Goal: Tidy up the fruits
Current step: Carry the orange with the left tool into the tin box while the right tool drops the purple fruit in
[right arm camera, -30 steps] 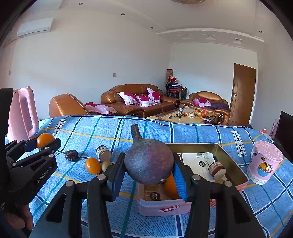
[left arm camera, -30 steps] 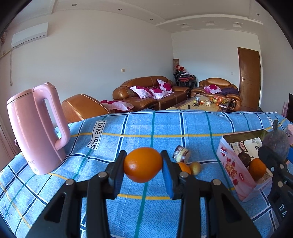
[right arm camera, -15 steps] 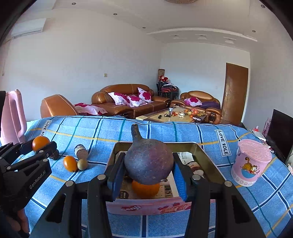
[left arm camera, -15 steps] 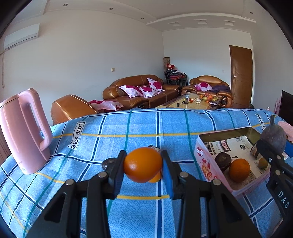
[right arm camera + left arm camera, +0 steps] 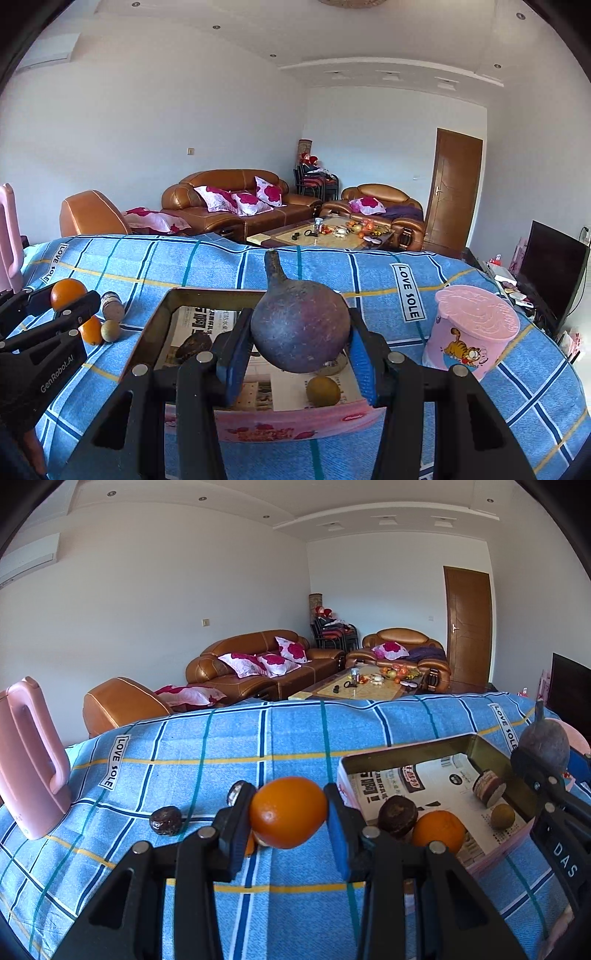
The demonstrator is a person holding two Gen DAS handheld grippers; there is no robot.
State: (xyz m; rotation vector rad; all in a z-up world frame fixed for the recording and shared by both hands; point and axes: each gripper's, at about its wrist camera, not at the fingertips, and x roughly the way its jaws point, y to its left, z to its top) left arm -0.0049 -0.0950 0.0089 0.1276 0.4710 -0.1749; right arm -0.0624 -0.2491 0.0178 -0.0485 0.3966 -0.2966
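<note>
Left gripper (image 5: 289, 814) is clenched on an orange (image 5: 288, 812), held above the blue checked tablecloth (image 5: 295, 738) just left of the box; right gripper (image 5: 301, 349) is clamped on a big purple round fruit with a stem (image 5: 301, 328), held over the near part of the box. Task looks partly done, judging by the layout: the pink-sided open box (image 5: 406, 755), lined with printed paper, already holds a second orange (image 5: 437, 830), a dark wrinkled fruit (image 5: 397, 814), a small greenish-brown fruit (image 5: 502, 816) and a cut-ended brownish piece (image 5: 487, 788). Both held fruits are not yet in. Left on the cloth beyond the left gripper: a dark wrinkled fruit (image 5: 165, 819), another orange (image 5: 91, 329), a small green-brown fruit (image 5: 110, 330) and a brownish cut piece (image 5: 112, 305). Further off, a pink kettle (image 5: 29, 760) at far left and a pink lidded cup (image 5: 471, 334) to the right of the box, neither holding anything visible. Sofas behind.
</note>
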